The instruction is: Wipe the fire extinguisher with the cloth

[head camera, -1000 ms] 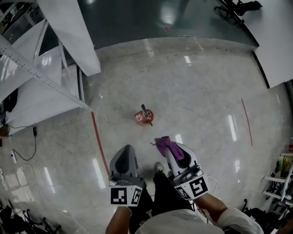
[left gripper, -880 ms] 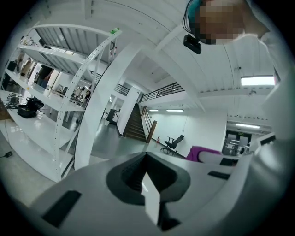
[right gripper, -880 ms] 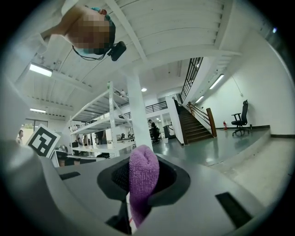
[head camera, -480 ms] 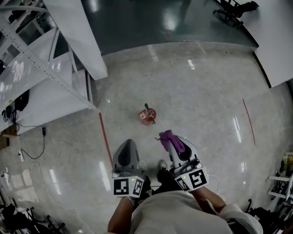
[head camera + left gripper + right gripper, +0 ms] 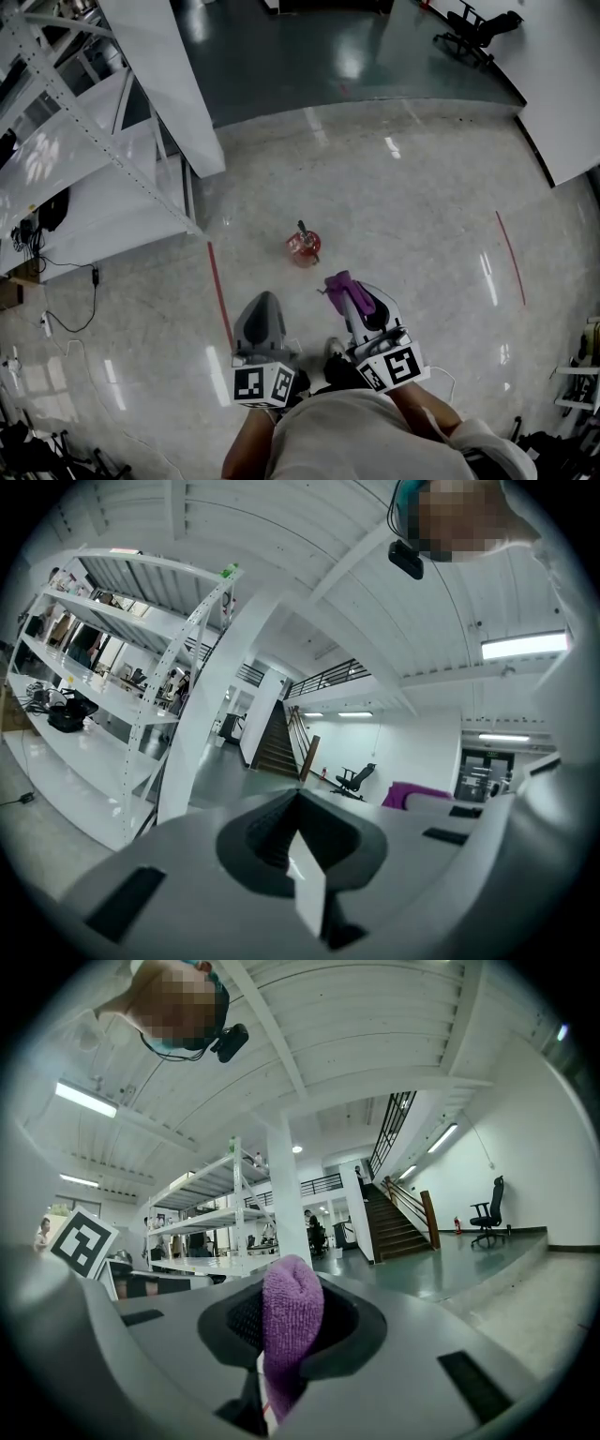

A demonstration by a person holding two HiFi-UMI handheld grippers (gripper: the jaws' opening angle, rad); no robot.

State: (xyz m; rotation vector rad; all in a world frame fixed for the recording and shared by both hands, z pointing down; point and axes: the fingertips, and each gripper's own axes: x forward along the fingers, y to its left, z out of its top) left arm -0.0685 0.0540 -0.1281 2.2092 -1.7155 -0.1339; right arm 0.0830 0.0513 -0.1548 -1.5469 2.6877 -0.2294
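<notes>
A small red fire extinguisher [image 5: 303, 246] stands upright on the pale floor, ahead of both grippers in the head view. My right gripper [image 5: 343, 285] is shut on a purple cloth [image 5: 339, 284], which bulges out between its jaws; the cloth [image 5: 291, 1327] fills the jaw gap in the right gripper view. My left gripper [image 5: 260, 307] is held beside it, jaws shut with nothing between them. Both grippers are short of the extinguisher and apart from it. Neither gripper view shows the extinguisher.
White metal shelving [image 5: 112, 159] runs along the left, with a red floor line [image 5: 218, 291] beside it. A second red line [image 5: 509, 255] marks the floor at right. An office chair [image 5: 478, 26] stands far back. Cables [image 5: 56, 309] lie at lower left.
The head view has shifted, and the extinguisher now sits slightly farther ahead of the grippers. Both grippers keep their pose, the cloth still held in the right one.
</notes>
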